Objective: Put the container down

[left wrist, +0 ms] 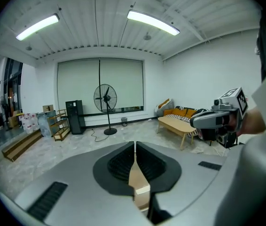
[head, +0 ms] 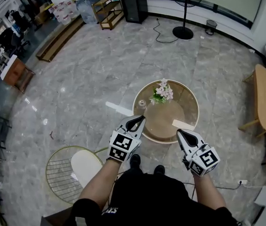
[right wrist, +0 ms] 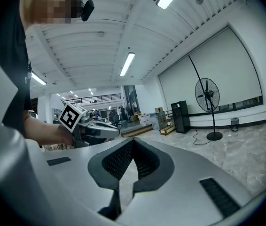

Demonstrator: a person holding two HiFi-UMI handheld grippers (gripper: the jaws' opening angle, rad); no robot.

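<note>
We judge the setting-down finished, since our left gripper (head: 136, 122) and right gripper (head: 180, 133) hover above the round worktop (head: 191, 103), fingers (left wrist: 121, 164) clenched on nothing; next we need only withdraw.

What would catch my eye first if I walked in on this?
Low in the head view, the left hand-held gripper and right hand-held gripper jut forward, both shut and empty. Just past them, pink-white flowers stand on a round table; a standing fan stands by the far wall.
</note>
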